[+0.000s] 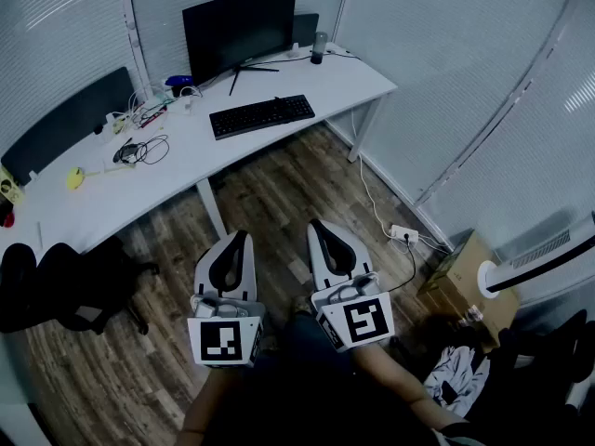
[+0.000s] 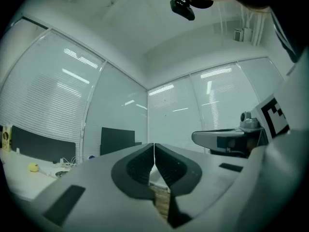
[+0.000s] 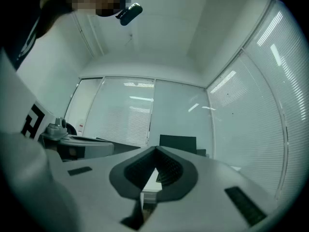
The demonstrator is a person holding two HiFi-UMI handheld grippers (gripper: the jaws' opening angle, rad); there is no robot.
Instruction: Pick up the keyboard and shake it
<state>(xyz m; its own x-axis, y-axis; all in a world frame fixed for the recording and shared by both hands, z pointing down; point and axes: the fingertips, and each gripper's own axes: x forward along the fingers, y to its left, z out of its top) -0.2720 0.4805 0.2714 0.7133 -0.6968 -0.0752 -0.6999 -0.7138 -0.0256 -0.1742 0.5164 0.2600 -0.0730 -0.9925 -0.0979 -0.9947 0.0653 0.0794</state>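
A black keyboard [image 1: 262,115] lies flat on the white desk [image 1: 112,193], in front of the black monitor [image 1: 240,30]. Both grippers hover over the wooden floor, well short of the desk and apart from the keyboard. The left gripper [image 1: 243,236] is shut with nothing in it, its tips meeting [image 2: 154,145]. Beside it the right gripper [image 1: 316,224] is also shut and empty [image 3: 155,149]. In both gripper views the jaws point up toward the glass walls, and the keyboard is hidden.
Cables [image 1: 141,149], a yellow ball [image 1: 74,178] and small items lie on the desk's left part. A black office chair [image 1: 65,286] stands at the lower left. A power strip [image 1: 403,234] and a cardboard box [image 1: 461,286] sit on the floor to the right.
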